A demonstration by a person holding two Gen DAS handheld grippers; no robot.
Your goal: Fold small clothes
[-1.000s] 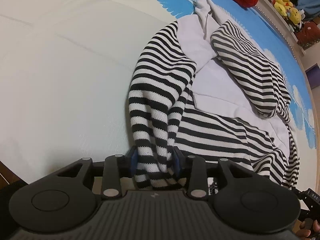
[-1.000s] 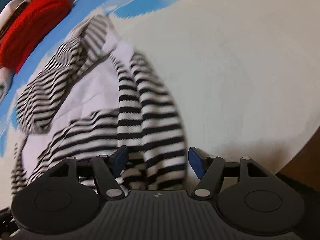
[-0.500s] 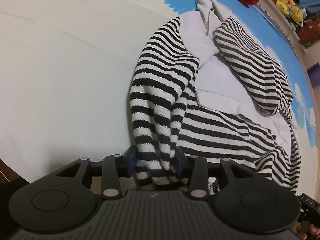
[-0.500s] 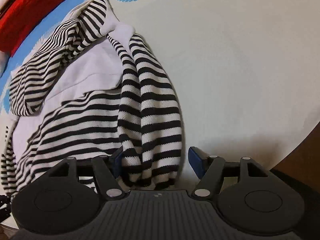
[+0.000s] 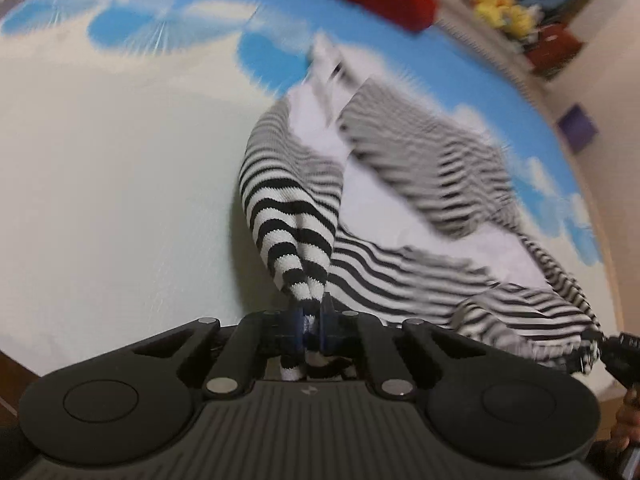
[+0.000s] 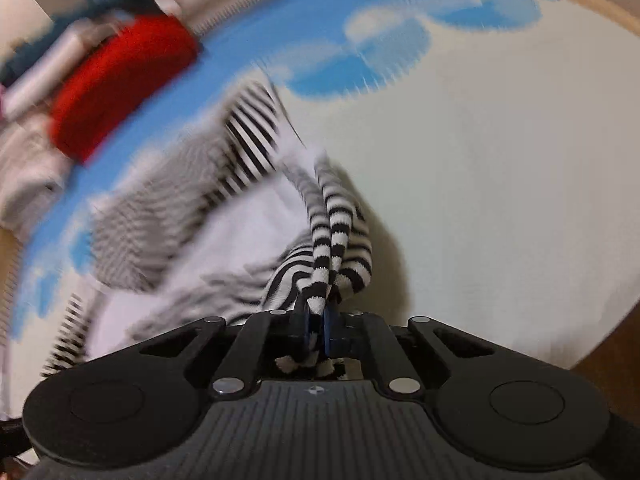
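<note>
striped garment (image 5: pixel 404 264), black and white with plain white panels, lies bunched on the pale bedspread (image 5: pixel 120 184), spread toward the blue cloud-print edge. both views are smeared by motion blur, so fine folds are hard to read.

your left gripper (image 5: pixel 311 326): blue-padded fingers (image 5: pixel 297 325) pressed close, pinching a narrow gathered end of the striped knit. cloth rises from the pinch in a taut, twisted column, then widens out into the body of the garment. a short tail of the same fabric hangs behind the pads, toward the camera.

your right gripper (image 6: pixel 318 330): fingers also drawn nearly together, clamped on another bunched striped end. fabric climbs from the pinch in two tight ropes side by side, casting a shadow on the bedspread to the right.

from the left wrist, a dark piece at the far right edge sits by the garment's lower hem, possibly the other gripper, cannot tell for sure.

beyond the garment: red cloth (image 6: pixel 120 80) on the blue border, yellow plush toys (image 5: pixel 500 8) past the bed's corner.
</note>
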